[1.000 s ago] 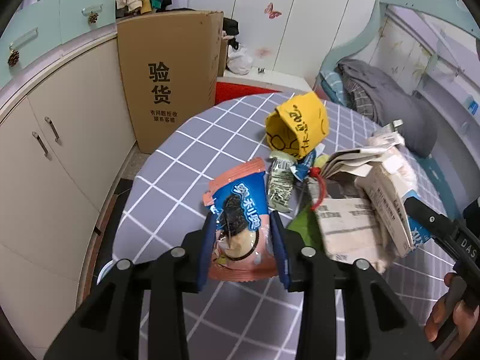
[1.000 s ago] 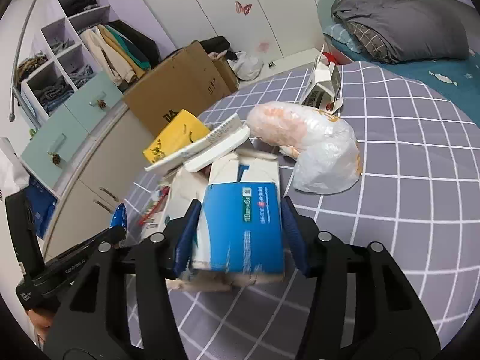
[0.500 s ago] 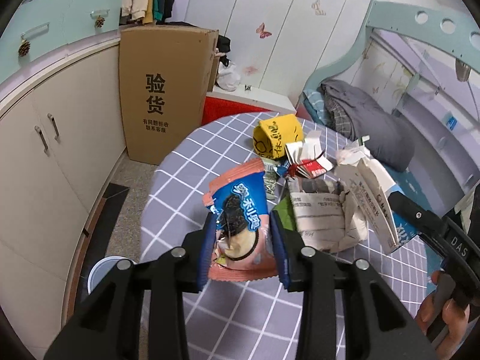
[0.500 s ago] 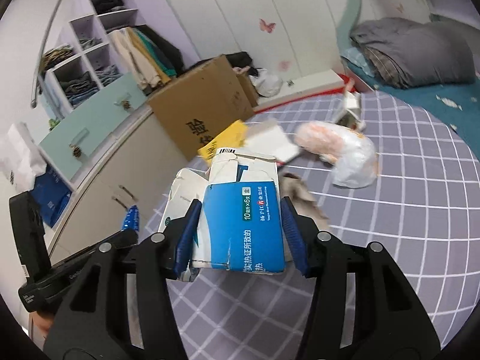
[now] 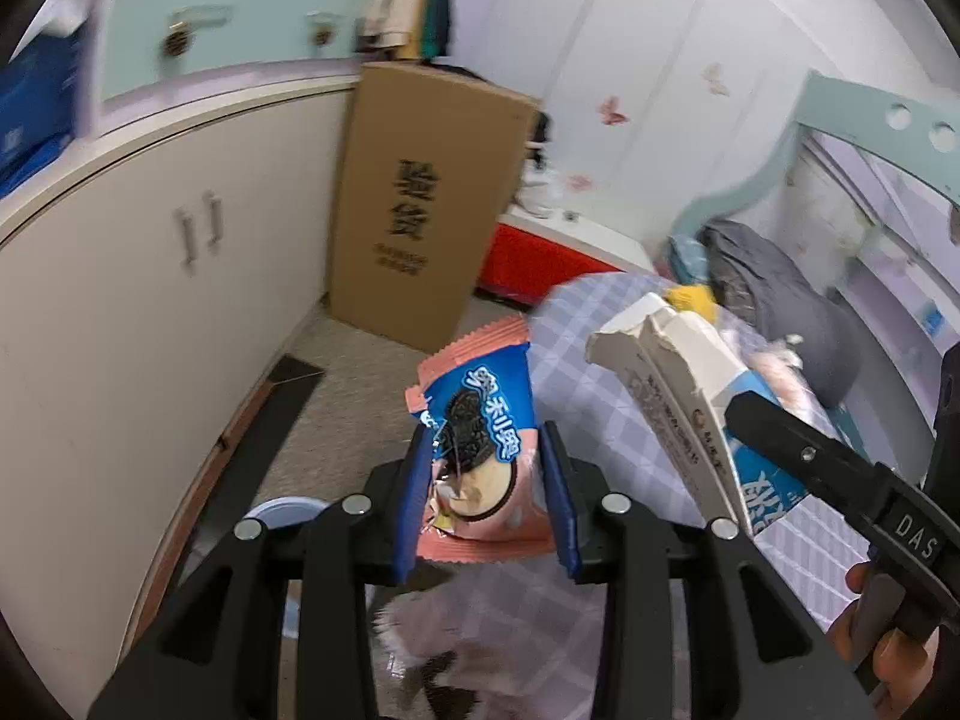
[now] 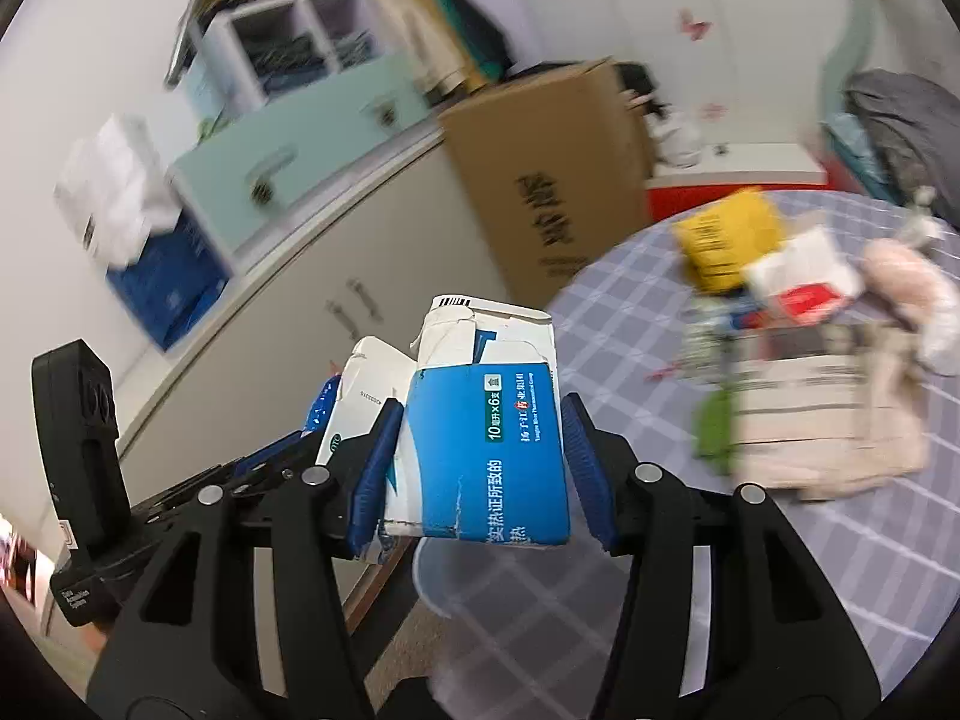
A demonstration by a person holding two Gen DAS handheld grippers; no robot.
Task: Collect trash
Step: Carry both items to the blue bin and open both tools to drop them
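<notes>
My left gripper (image 5: 487, 492) is shut on a pink and blue cookie wrapper (image 5: 480, 444) and holds it above the floor past the table's left edge. My right gripper (image 6: 483, 468) is shut on a torn blue and white medicine box (image 6: 489, 438); that box also shows in the left wrist view (image 5: 690, 396), to the right of the wrapper. A pale blue bin (image 5: 282, 516) stands on the floor under the left gripper; its rim also shows under the box in the right wrist view (image 6: 432, 582). More trash lies on the checked table (image 6: 780, 570): a yellow bag (image 6: 726, 240), paper packaging (image 6: 804, 414), a pale plastic bag (image 6: 912, 288).
A tall cardboard box (image 5: 420, 210) stands on the floor against beige cabinets (image 5: 120, 312). A red and white low unit (image 5: 540, 252) sits behind it. A bed with grey bedding (image 5: 774, 288) lies beyond the table.
Both grippers have lifted their trash off the table and swung left, past the table's edge and over the floor by the bin. The views are motion-blurred.
</notes>
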